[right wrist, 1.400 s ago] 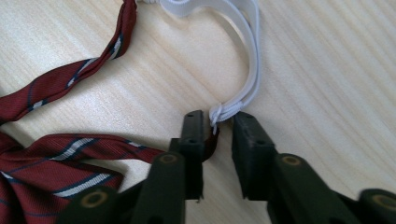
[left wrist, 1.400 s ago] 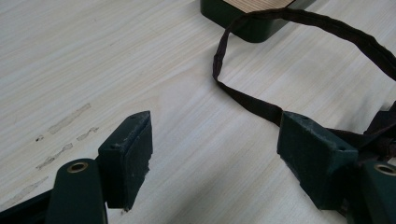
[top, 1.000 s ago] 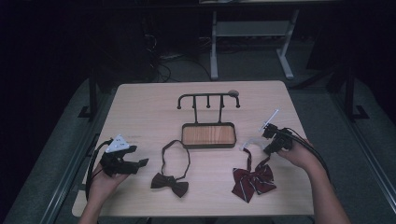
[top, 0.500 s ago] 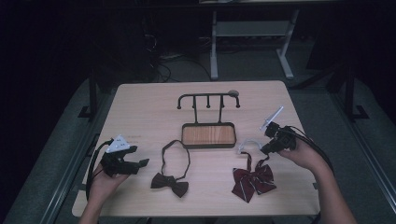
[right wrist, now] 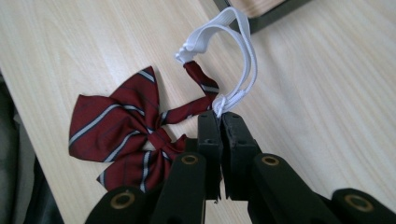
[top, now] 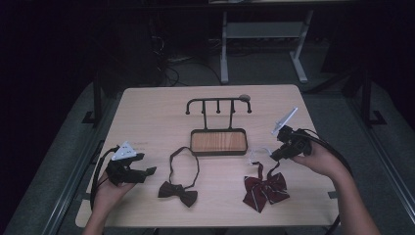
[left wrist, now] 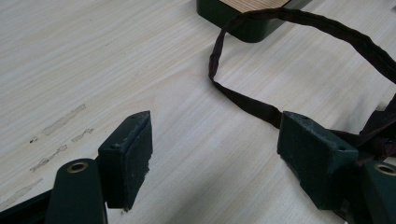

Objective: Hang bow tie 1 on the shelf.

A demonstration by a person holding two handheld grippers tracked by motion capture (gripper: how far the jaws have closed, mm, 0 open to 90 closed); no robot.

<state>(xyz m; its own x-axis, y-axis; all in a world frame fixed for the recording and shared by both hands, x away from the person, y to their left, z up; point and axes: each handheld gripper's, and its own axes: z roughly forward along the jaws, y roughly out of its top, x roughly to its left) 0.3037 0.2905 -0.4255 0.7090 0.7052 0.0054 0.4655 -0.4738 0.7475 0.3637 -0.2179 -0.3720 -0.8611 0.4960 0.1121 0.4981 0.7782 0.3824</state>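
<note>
A dark red striped bow tie [top: 266,190] [right wrist: 122,129] lies on the table at the front right, with a white elastic neck loop [right wrist: 232,60] [top: 258,153]. My right gripper [right wrist: 220,117] [top: 275,155] is shut on that white loop and holds it a little above the table. A dark brown bow tie [top: 178,192] with a thin neck band [left wrist: 261,60] lies at the front middle. My left gripper [left wrist: 212,144] [top: 147,172] rests open at the front left, with bare table between its pads and the band just past the right pad.
A black hanger stand [top: 218,104] with several pegs rises from a wood-lined tray [top: 218,142] in the middle of the table. Dark floor and a white frame [top: 264,34] lie beyond the far edge.
My right gripper has risen and drawn the white loop up with it, and the red bow tie has shifted slightly. The left gripper has stayed put.
</note>
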